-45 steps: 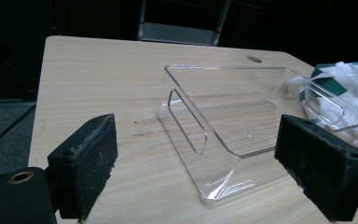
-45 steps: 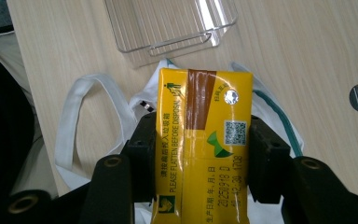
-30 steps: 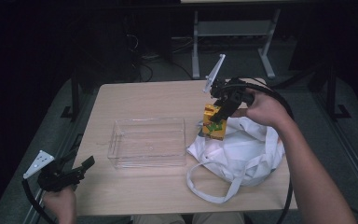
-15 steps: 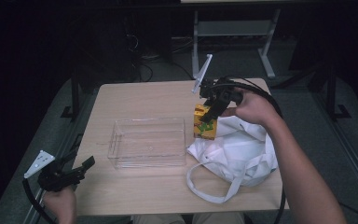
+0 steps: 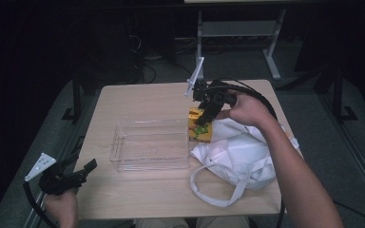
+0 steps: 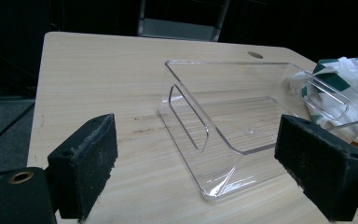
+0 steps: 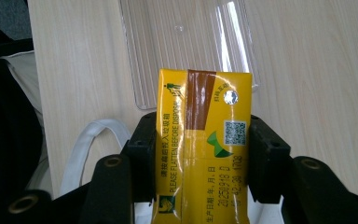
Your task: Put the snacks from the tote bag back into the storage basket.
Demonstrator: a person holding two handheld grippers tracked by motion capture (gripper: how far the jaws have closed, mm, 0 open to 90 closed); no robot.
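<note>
Right gripper [image 5: 208,114] clamped on yellow drink carton [image 5: 199,126] — since a second ago carried leftward off white bag [image 5: 240,149], now at clear tray [image 5: 149,145] edge. Likely drop into tray next. Left gripper [image 5: 73,173] idle, jaws wide apart, empty.

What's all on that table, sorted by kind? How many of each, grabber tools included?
Yellow drink carton: 1, clamped in the right gripper
Clear plastic bin: 1, empty
White cloth bag: 1
Handheld grippers: 2, counting the left gripper, open at the table's near corner
Total: 5
</note>
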